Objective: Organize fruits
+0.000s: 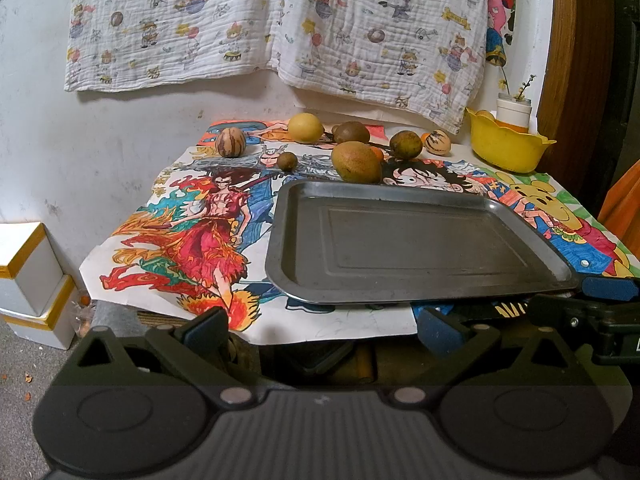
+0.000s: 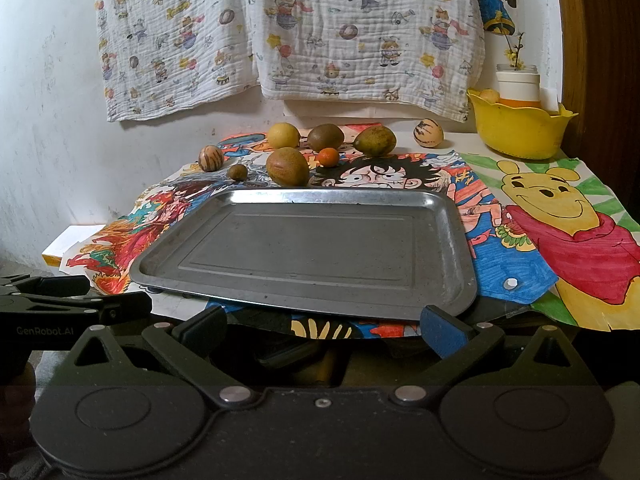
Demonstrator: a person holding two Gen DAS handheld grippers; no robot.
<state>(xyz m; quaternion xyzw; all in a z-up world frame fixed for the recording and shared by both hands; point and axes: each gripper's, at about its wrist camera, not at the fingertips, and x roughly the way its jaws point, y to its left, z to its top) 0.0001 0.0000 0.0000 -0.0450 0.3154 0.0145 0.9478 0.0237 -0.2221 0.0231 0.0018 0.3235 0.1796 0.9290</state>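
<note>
An empty steel tray (image 1: 520,240) (image 2: 460,248) lies on the cartoon-covered table. Behind it lie several fruits: a yellow lemon (image 1: 305,128) (image 2: 283,135), a large brown-green fruit (image 1: 356,161) (image 2: 287,166), a dark one (image 1: 351,133) (image 2: 325,137), a green one (image 1: 405,144) (image 2: 375,141), two striped ones (image 1: 230,142) (image 2: 211,158) (image 1: 437,142) (image 2: 428,133), a small brown one (image 1: 287,161) (image 2: 237,172) and a small orange (image 2: 328,157). My left gripper (image 1: 322,330) and right gripper (image 2: 324,328) are open and empty at the table's near edge.
A yellow bowl (image 1: 508,146) (image 2: 520,128) with a white jar stands at the back right. A printed cloth (image 1: 280,28) hangs on the wall behind. White boxes (image 1: 28,276) stand on the floor at the left. The right gripper shows in the left view (image 1: 600,312).
</note>
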